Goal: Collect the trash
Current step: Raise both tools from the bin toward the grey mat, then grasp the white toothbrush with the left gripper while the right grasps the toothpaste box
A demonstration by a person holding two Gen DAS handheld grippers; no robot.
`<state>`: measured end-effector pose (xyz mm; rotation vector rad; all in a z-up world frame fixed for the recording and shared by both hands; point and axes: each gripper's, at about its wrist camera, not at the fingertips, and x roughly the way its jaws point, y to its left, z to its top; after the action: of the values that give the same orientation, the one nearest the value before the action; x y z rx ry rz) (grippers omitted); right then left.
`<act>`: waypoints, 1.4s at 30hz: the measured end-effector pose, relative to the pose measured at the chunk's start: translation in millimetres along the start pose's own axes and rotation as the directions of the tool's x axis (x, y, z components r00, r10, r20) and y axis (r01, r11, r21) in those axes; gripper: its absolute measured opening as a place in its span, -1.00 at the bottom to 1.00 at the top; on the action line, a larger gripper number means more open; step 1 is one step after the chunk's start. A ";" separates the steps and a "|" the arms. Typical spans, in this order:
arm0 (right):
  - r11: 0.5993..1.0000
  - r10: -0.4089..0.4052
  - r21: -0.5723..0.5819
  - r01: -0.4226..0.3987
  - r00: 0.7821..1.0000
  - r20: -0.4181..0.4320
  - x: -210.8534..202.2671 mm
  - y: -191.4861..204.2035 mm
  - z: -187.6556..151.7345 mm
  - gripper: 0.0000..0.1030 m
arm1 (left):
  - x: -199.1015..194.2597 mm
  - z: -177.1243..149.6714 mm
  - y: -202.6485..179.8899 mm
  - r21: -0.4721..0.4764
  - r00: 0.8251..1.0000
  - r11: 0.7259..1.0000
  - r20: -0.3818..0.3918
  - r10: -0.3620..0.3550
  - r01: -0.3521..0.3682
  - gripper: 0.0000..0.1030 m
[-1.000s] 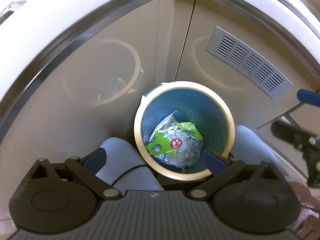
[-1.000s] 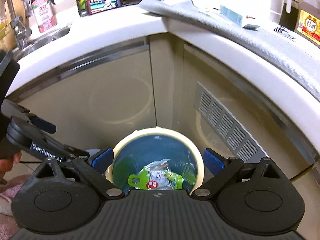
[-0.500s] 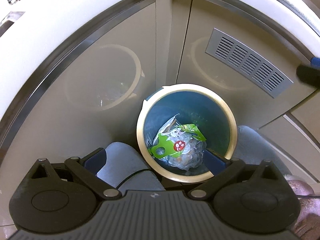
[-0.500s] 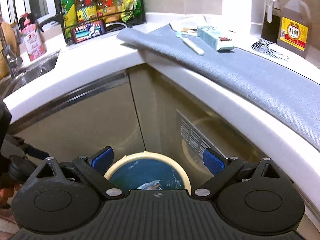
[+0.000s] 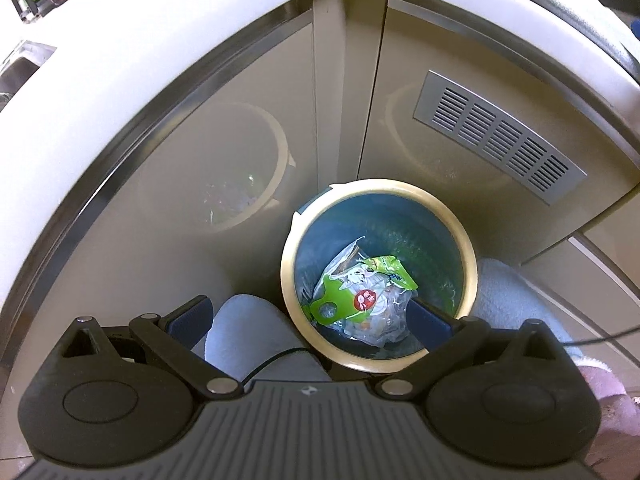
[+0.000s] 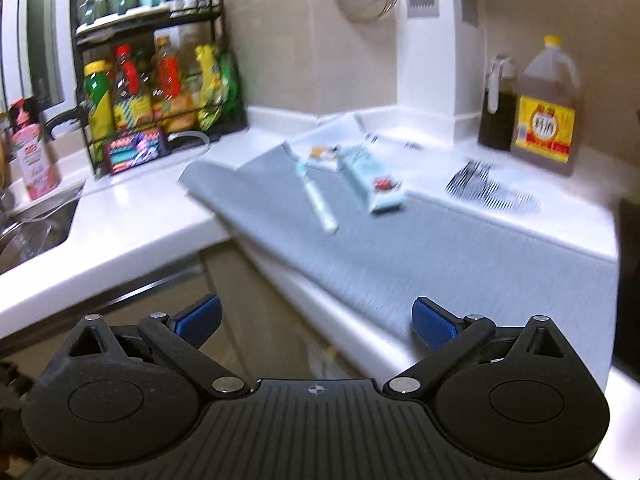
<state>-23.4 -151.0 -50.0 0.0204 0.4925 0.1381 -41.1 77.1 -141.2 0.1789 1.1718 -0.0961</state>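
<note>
Left gripper (image 5: pixel 308 320) points steeply down over the trash bin (image 5: pixel 472 256), jaws spread wide, nothing between the pads. One blue pad overlaps the bin's near right rim in view; contact can't be confirmed. Bin is round with a cream rim and blue inside, standing on the floor in the inner corner where two beige cabinet doors (image 5: pixel 224 184) meet. It sits close to both doors, little room behind it, open top unobstructed. Inside lies a crumpled clear wrapper with green packaging (image 5: pixel 360 292); a red round label with white characters shows, too small to read. A slotted metal vent (image 5: pixel 496 136) is on the right door. Grey trouser legs (image 5: pixel 248 332) flank the bin on the near side.

Right gripper (image 6: pixel 316 320) is over the counter edge, facing the counter corner; jaws are opening to full spread, nothing between them. White countertop (image 6: pixel 132 216) runs round the corner, its rounded edge just beyond the fingertips. A grey mat (image 6: pixel 460 256) drapes over the near edge on the right. On the mat: a toothbrush (image 6: pixel 316 196) and a pale blue box (image 6: pixel 372 184), close together, mat bare nearer the edge. Striped wrapper (image 6: pixel 488 188) lies on the counter farther right. Far right by the wall: a dark bottle (image 6: pixel 496 112) and a large jug (image 6: pixel 546 108) with a yellow-red label, writing blurred. Far left: black rack of bottles (image 6: pixel 160 92), pink bottle (image 6: pixel 34 152) by the sink (image 6: pixel 36 228). Labels unreadable through motion blur.
</note>
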 end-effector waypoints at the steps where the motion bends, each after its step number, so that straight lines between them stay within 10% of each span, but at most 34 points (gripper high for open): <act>1: 1.000 -0.014 0.002 0.014 1.000 0.014 3.0 -3.3 3.3 0.99 | -1.0 1.6 -0.3 -0.001 1.000 1.000 0.000 0.001 -0.001 1.00; 13: 0.993 -0.116 0.005 0.116 0.993 0.003 74.0 -45.3 38.4 0.99 | -42.5 51.7 -11.6 -0.020 0.990 0.999 0.140 0.035 -0.032 1.00; 22: 0.993 -0.074 -0.099 0.066 0.994 -0.076 147.4 -44.2 67.2 0.99 | -82.1 178.2 -41.7 -0.051 0.948 0.998 0.316 0.039 -0.024 1.00; 31: 0.992 -0.119 -0.046 0.114 0.982 -0.144 200.3 -56.7 85.8 1.00 | -20.0 325.7 -66.7 -0.123 0.986 0.991 0.161 -0.033 0.054 1.00; 42: 0.954 -0.245 0.144 0.263 0.960 -0.135 196.4 -101.4 87.0 1.00 | 45.0 370.2 -97.3 -0.081 0.997 0.997 0.079 -0.013 0.019 0.99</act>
<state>201.9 -223.3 -70.9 0.1067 0.6172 -0.1550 295.6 -87.7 -52.0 0.0929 1.0974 -0.0687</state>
